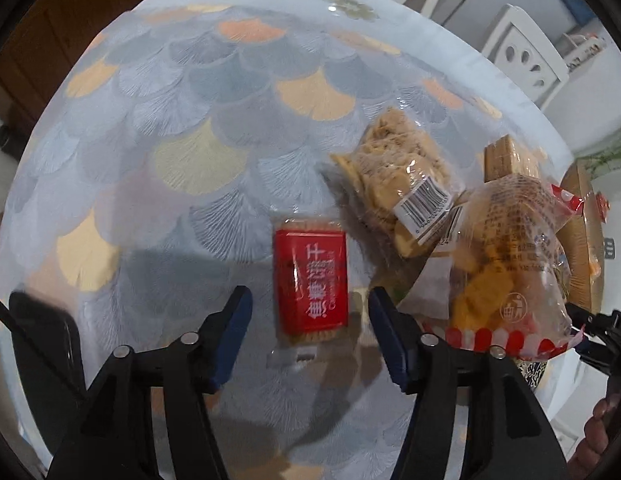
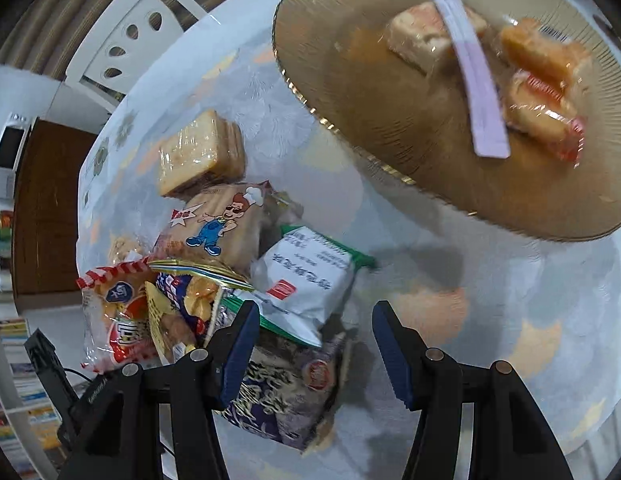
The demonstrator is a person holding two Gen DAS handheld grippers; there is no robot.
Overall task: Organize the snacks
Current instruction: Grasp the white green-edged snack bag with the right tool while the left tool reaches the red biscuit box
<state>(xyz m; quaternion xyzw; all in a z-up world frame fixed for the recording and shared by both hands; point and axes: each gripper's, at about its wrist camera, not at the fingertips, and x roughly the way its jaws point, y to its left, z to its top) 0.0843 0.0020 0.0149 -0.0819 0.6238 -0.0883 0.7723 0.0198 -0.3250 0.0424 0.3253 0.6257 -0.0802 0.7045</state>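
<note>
Left wrist view: your left gripper [image 1: 310,312] points down at the table [image 1: 150,140], its jaws apart and empty. The red biscuit pack [image 1: 310,286] lies flat between the two blue pads [image 1: 236,332], with a gap on either side, so neither pad presses it. Just right of it lie a clear bag of pale crackers [image 1: 398,184] and a clear bag with a red striped edge [image 1: 510,264].

Right wrist view: your right gripper [image 2: 314,340] also stands apart and holds nothing. A dark purple packet [image 2: 286,396] lies under and between its pads; whether the left pad touches it cannot be told. Above it sits a white and green packet [image 2: 306,284], then a cartoon-chef biscuit bag [image 2: 214,228] and wrapped toast slices [image 2: 202,156]. The ribbed brown plate [image 2: 370,120], upper right, already holds several wrapped snacks [image 2: 538,80] and a lilac stick sachet [image 2: 474,76]
</note>
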